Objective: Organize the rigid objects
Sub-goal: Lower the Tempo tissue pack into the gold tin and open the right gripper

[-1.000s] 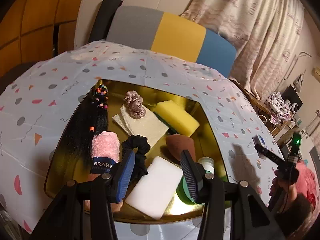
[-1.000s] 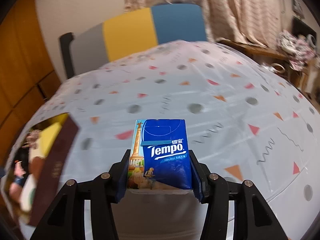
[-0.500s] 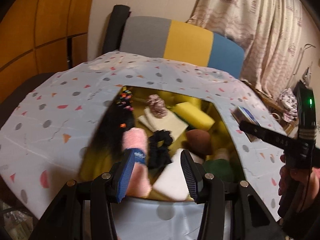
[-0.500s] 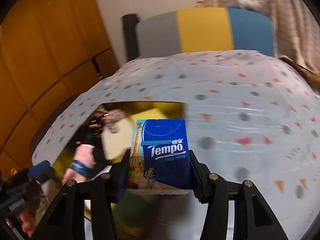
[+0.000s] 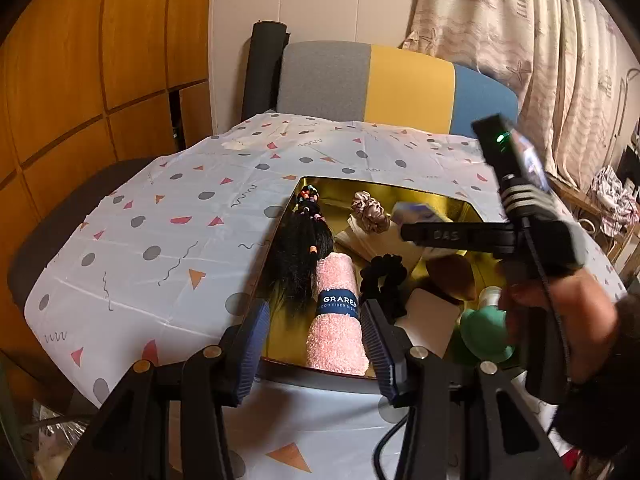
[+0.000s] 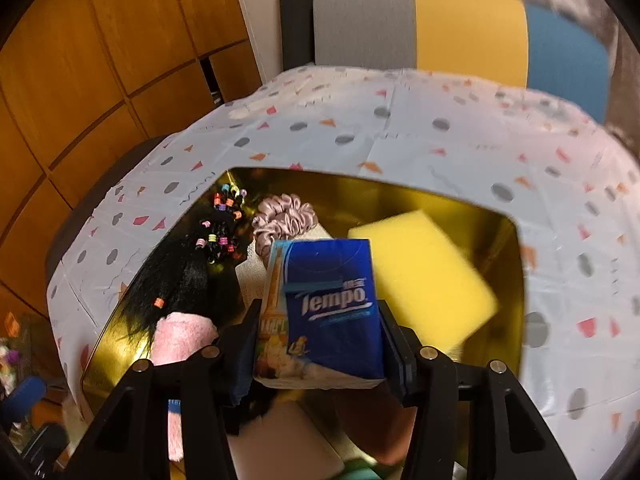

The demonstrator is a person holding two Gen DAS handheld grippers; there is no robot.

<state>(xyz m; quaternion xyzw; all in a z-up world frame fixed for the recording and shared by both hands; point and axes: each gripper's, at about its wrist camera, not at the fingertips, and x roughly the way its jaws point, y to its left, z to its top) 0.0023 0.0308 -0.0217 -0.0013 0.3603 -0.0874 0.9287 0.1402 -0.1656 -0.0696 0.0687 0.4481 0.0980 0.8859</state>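
Note:
My right gripper (image 6: 320,340) is shut on a blue Tempo tissue pack (image 6: 332,304) and holds it above the middle of the gold tray (image 6: 400,188). The pack also shows in the left wrist view (image 5: 416,216) beyond the right gripper's finger. My left gripper (image 5: 314,344) is open and empty over the tray's near edge (image 5: 320,372), with the pink rolled towel (image 5: 336,312) between its fingers. The tray holds a black hairpiece with beads (image 5: 300,248), a pink scrunchie (image 6: 284,216), a black scrunchie (image 5: 384,276), a yellow sponge (image 6: 424,276), a white block (image 5: 428,320) and a green bottle (image 5: 484,336).
The table has a white cloth with coloured triangles and dots (image 5: 172,232). A grey, yellow and blue chair back (image 5: 396,88) stands behind it. Wooden wall panels (image 5: 80,80) are to the left, curtains (image 5: 540,40) to the right.
My right gripper has carried the tissue pack from the bare cloth leftward to above the tray. My left gripper has pulled back and left to the tray's near edge.

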